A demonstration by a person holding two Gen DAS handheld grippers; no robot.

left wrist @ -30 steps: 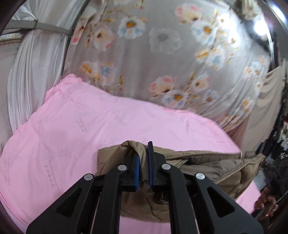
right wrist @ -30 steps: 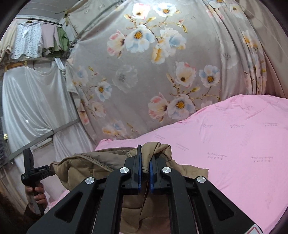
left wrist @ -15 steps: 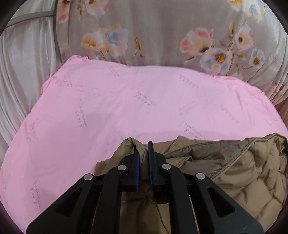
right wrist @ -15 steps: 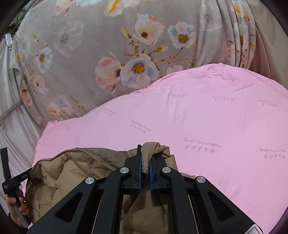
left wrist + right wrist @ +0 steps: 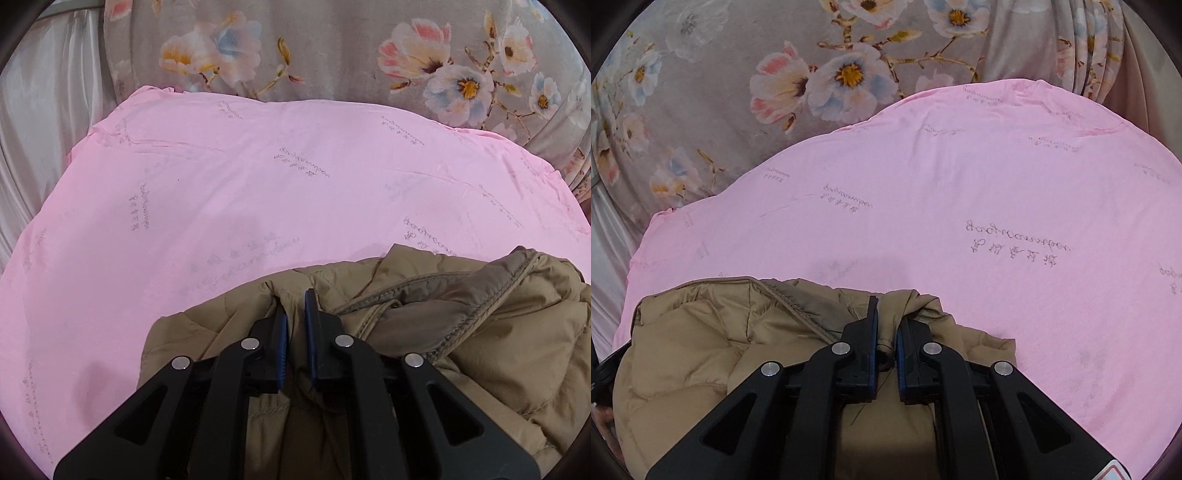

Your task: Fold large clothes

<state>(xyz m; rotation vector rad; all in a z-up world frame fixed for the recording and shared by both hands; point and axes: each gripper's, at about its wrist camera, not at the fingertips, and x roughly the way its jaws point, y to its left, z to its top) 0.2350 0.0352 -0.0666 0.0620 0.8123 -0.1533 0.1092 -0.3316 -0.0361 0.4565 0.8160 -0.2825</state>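
Observation:
A tan quilted puffer jacket [image 5: 498, 332] lies bunched on the near part of a pink bed sheet [image 5: 258, 184]. My left gripper [image 5: 295, 310] is shut on a fold of the jacket's edge, low over the sheet. In the right wrist view the same jacket [image 5: 701, 332] spreads to the left. My right gripper [image 5: 886, 317] is shut on another bunched fold of it, with the sheet [image 5: 997, 184] stretching ahead.
A grey floral curtain [image 5: 332, 48] hangs behind the bed, also seen in the right wrist view [image 5: 720, 74]. A pale satin drape [image 5: 44, 129] hangs at the left. The other gripper's black edge [image 5: 605, 362] shows at the far left.
Both grippers have come down and forward over the bed with the jacket. The jacket now rests on the pink sheet instead of hanging. Both stay shut on it.

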